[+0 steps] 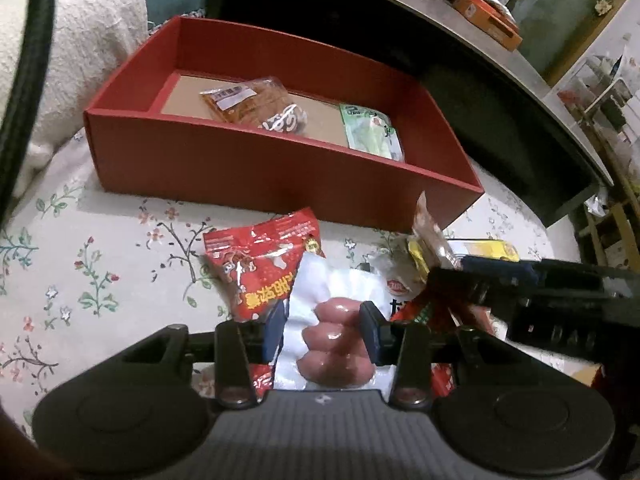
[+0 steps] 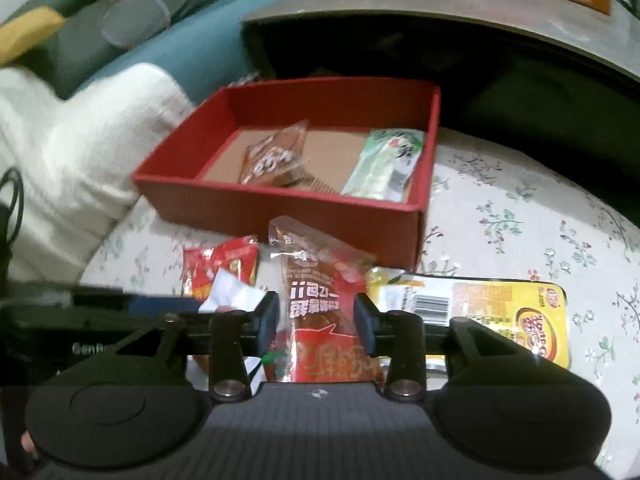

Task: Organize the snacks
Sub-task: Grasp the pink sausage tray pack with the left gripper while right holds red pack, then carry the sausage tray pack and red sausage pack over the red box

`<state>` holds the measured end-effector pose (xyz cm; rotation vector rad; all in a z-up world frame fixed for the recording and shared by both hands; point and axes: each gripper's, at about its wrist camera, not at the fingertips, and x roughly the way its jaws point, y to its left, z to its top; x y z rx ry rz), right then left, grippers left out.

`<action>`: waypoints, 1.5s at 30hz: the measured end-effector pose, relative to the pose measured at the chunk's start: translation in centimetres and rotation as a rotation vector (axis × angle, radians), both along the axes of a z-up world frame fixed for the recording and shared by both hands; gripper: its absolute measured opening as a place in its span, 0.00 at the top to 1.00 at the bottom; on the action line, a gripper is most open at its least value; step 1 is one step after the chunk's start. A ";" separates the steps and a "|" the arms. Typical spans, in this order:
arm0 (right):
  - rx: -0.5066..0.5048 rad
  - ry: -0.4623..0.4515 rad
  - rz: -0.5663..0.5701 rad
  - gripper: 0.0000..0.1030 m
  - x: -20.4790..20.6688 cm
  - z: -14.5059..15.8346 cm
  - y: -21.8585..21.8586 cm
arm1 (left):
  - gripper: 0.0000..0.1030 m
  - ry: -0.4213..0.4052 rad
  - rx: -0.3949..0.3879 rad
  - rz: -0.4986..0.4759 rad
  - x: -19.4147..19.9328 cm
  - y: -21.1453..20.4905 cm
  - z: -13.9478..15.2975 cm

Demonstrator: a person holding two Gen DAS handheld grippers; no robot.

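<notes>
Both views are cut off along the bottom by the gripper bodies, so the near ends of the packets between the fingers are hidden. The print on most wrappers is too blurred to read.

The left gripper (image 1: pixel 326 332) stands narrow on a white sausage packet (image 1: pixel 332 320); its blue pads (image 1: pixel 370 330) appear to press the packet's sides, with pink sausages visible through the clear window. Beside it lies a red snack bag (image 1: pixel 260 264), partly under the white packet.

The right gripper (image 2: pixel 316 320) stands around a red-and-brown spicy snack packet (image 2: pixel 324 304); a small gap shows at each pad, so the fingers do not appear to press it. In the left wrist view its dark body crosses the pile and hides what lies beneath. A yellow tray pack (image 2: pixel 500 316) lies just to its right, its near edge hidden.

The loose snacks sit on a floral cloth (image 1: pixel 100 260) directly in front of a red cardboard box (image 1: pixel 240 168). Inside the box lie a brown snack packet (image 1: pixel 256 106) and a green packet (image 1: pixel 370 130), apart from each other; the near wall hides the green packet's lower end.
</notes>
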<state>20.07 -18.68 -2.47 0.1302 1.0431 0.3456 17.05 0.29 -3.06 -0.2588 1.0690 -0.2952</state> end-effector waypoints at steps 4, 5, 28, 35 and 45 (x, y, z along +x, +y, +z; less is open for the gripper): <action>-0.059 -0.004 0.016 0.41 -0.1 -0.2 0.1 | 0.62 -0.013 0.034 0.010 -0.7 0.2 0.5; -0.057 0.006 0.016 0.38 0.0 -0.4 -0.1 | 0.61 -0.013 0.041 0.002 -0.8 0.2 0.4; -0.010 -0.011 -0.033 0.36 -2.3 0.8 -2.6 | 0.45 -0.025 0.169 -0.110 -1.0 -3.5 0.0; 0.010 -0.041 -0.057 0.35 -2.7 2.0 -4.0 | 0.46 -0.082 0.315 -0.165 -1.4 -6.5 -0.5; 0.021 -0.042 -0.052 0.35 -2.8 1.9 -3.8 | 0.40 -0.085 0.314 -0.195 -1.2 -7.4 -1.0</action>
